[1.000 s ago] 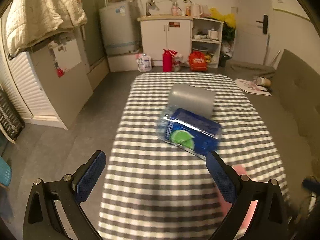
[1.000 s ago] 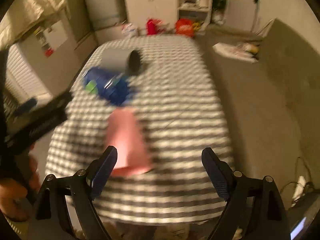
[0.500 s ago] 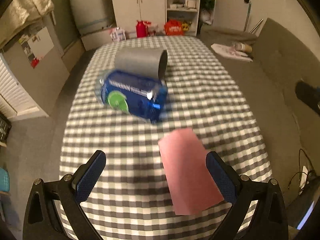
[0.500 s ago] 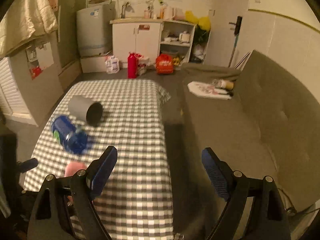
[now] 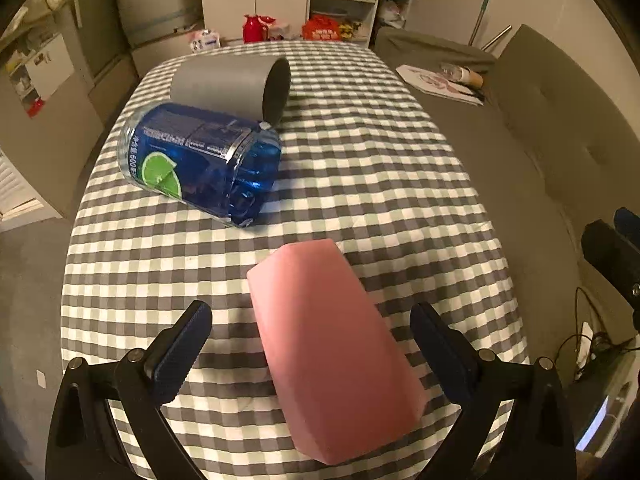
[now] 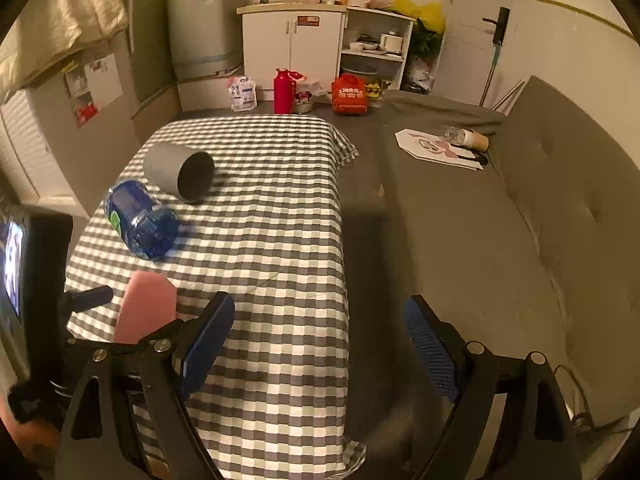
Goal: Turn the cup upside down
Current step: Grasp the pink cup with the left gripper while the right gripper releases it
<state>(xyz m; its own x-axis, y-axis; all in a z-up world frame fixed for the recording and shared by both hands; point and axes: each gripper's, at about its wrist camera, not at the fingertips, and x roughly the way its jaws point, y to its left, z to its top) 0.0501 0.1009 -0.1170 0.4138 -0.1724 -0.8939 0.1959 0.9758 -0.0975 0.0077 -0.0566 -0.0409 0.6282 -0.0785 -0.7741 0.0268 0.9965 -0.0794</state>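
Note:
A pink cup (image 5: 332, 344) lies on its side on the checked tablecloth (image 5: 380, 168), narrow base pointing away, wide end near me. My left gripper (image 5: 310, 340) is open, its two blue-padded fingers on either side of the cup without touching it. The pink cup also shows in the right wrist view (image 6: 146, 306) at the near left of the table. My right gripper (image 6: 316, 344) is open and empty, over the table's right edge, apart from the cup.
A grey cup (image 5: 232, 84) lies on its side at the far end, mouth to the right. A blue bottle (image 5: 200, 164) lies in front of it. A grey sofa (image 6: 500, 240) runs along the table's right side. Cabinets and floor clutter stand beyond.
My left gripper has moved forward and down, so the pink cup now lies between its fingers. My right gripper has shifted a little; both stay open.

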